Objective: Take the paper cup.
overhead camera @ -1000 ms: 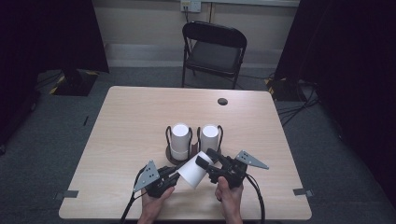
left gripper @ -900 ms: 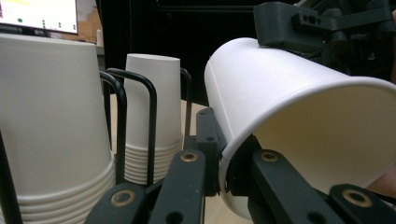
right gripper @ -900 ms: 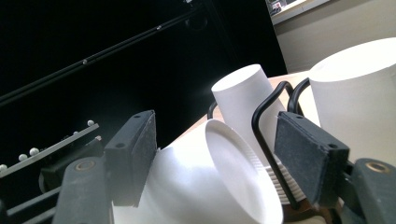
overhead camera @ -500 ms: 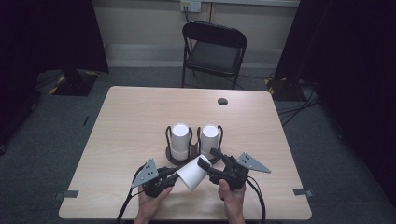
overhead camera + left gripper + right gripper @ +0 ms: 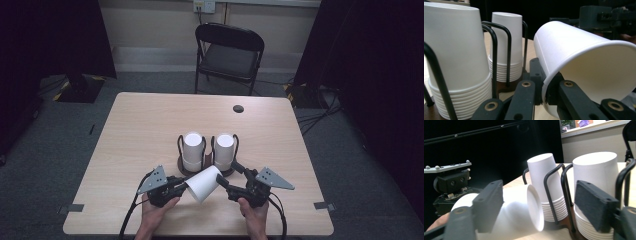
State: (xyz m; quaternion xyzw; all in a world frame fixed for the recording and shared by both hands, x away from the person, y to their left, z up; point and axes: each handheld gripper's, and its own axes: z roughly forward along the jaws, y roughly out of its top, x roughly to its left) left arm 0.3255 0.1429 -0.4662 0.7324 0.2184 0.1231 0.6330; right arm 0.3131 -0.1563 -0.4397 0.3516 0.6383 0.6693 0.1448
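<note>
Cup (image 5: 204,183) pinched at its rim by left gripper (image 5: 176,187), now lower at 6 o'clock of rack (image 5: 206,150); right gripper (image 5: 228,172) fingers wide, released — handover likely complete.

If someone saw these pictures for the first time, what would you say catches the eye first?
A single white paper cup lies tipped on its side at the near edge of the table, its rim pinched by the left gripper, while the right gripper stands open at its base. Just behind it, two stacks of upside-down cups stand side by side in a black wire holder.
</note>
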